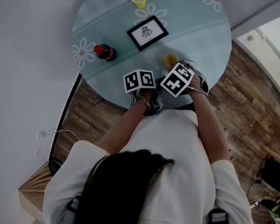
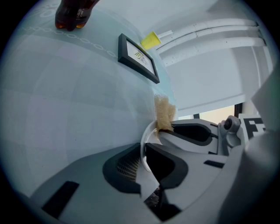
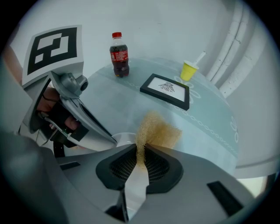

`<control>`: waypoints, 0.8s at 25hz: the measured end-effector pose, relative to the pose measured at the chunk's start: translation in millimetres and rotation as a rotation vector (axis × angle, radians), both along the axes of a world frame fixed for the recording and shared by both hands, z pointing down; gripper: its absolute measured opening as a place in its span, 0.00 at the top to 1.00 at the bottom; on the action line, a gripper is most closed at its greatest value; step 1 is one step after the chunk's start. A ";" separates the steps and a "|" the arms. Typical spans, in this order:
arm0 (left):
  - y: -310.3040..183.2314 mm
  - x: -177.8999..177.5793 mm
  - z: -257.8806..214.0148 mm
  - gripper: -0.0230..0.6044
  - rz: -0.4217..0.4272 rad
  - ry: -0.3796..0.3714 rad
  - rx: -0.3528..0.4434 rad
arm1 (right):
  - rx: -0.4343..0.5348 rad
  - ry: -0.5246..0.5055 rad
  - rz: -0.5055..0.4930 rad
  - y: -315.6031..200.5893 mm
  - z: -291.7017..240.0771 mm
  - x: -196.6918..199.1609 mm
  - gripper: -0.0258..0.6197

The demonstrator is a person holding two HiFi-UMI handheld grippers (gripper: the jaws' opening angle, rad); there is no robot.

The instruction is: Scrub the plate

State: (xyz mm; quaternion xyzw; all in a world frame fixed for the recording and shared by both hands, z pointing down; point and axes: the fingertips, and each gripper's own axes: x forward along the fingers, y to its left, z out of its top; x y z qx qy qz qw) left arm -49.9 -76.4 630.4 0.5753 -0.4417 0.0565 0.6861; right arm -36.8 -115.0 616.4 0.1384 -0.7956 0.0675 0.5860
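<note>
The left gripper [image 2: 143, 162] has its fingers closed on the thin rim of the small white round plate [image 2: 146, 134], held at the near edge of the round table with the pale blue cloth [image 1: 108, 17]. The plate looks stiff, smooth and probably slippery, perhaps breakable, so the rim calls for a firm but gentle hold. To its right, the right gripper [image 3: 140, 164] pinches the soft tan fibrous scrubbing sponge [image 3: 157, 131], which should squash easily against the plate.
</note>
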 end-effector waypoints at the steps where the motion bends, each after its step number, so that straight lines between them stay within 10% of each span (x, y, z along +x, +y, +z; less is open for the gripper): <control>1: 0.0 -0.2 -0.1 0.89 -0.001 0.000 0.000 | -0.011 -0.006 -0.002 2.9 -0.1 -2.1 0.86; 20: 0.1 0.1 0.2 0.89 -0.005 0.008 0.001 | -0.085 -0.006 -0.081 23.9 1.8 -5.3 0.86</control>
